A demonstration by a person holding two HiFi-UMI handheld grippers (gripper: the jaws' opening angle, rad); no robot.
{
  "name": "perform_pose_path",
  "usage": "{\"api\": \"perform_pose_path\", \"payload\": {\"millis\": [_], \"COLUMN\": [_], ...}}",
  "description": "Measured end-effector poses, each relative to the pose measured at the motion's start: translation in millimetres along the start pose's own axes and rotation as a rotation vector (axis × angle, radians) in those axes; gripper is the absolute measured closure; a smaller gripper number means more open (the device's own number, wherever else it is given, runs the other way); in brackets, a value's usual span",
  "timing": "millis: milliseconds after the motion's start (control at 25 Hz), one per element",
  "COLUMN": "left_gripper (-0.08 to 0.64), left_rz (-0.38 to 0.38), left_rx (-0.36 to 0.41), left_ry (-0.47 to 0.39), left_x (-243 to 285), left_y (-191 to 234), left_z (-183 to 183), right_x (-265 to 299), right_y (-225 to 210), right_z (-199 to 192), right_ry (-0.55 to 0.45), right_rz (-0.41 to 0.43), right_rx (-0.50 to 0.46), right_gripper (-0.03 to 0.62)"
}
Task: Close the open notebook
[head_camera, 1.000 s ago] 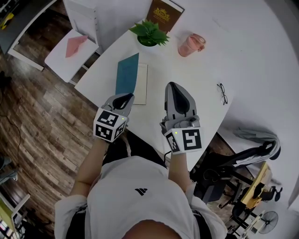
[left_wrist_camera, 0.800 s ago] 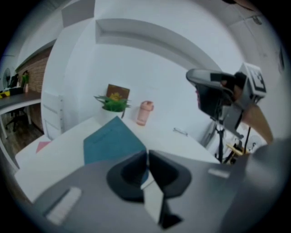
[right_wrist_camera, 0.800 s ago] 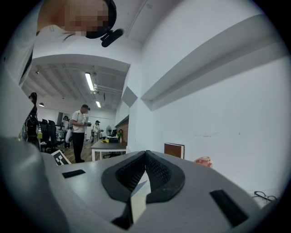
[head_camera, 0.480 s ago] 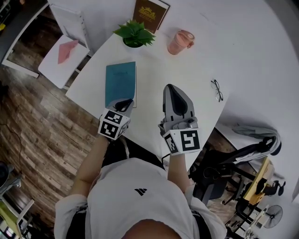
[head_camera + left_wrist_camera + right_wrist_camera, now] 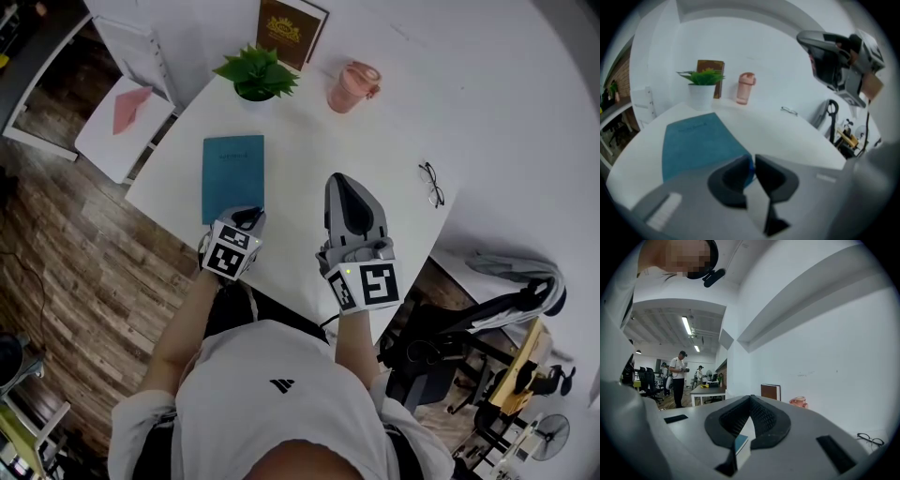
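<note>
Notebook has dropped shut; left fingers just parting at its near edge, right fingers closed.

The teal notebook lies closed and flat on the white worktop, plain cover up. Its far short edge is near the potted plant but not touching it.

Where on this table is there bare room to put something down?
Widest bare patch: between the teal notebook and the glasses, in front of the pink cup, though the right claw hangs over its near part. Crowded: the back edge, where plant, brown book and cup stand close.
</note>
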State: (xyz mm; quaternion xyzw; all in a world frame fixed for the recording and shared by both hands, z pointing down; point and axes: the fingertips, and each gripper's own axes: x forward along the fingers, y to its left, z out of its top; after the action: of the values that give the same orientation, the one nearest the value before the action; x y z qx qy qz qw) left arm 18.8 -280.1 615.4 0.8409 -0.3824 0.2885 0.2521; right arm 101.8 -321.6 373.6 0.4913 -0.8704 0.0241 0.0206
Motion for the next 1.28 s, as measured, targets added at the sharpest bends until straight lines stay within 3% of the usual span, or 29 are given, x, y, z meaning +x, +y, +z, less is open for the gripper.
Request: {"api": "perform_pose_path", "payload": {"millis": [360, 640, 840, 1080, 1160, 1280], "left_gripper": [0.454, 0.528, 0.543, 0.548, 0.541, 0.458], "left_rz": [-0.049, -0.048, -0.053, -0.063, -0.082, -0.129], "left_rx": [0.007, -0.053, -0.033, -0.012, 0.031, 0.066], "left_ry": [0.022, 0.023, 0.035, -0.016, -0.032, -0.048], "left_x": [7, 7, 7, -3, -7, -12], "left_y": [-6, -8, -10, -12, -16, -27], "left_z": [-6, -10, -9, -2, 0, 0], "right_x": [2, 3, 3, 2, 0, -2], "right_y": [-3, -2, 4, 14, 18, 25], "right_z": [-1, 0, 3, 8, 10, 14], "right_ry": [0.000, 0.001, -0.003, -0.016, -0.019, -0.026], "right_rz": [0.003, -0.002, -0.005, -0.005, -0.007, -0.010], "right_rx": [0.009, 0.001, -0.006, -0.015, -0.020, -0.027], "right_gripper": [0.595, 0.595, 0.595, 0.595, 0.595, 0.595]}}
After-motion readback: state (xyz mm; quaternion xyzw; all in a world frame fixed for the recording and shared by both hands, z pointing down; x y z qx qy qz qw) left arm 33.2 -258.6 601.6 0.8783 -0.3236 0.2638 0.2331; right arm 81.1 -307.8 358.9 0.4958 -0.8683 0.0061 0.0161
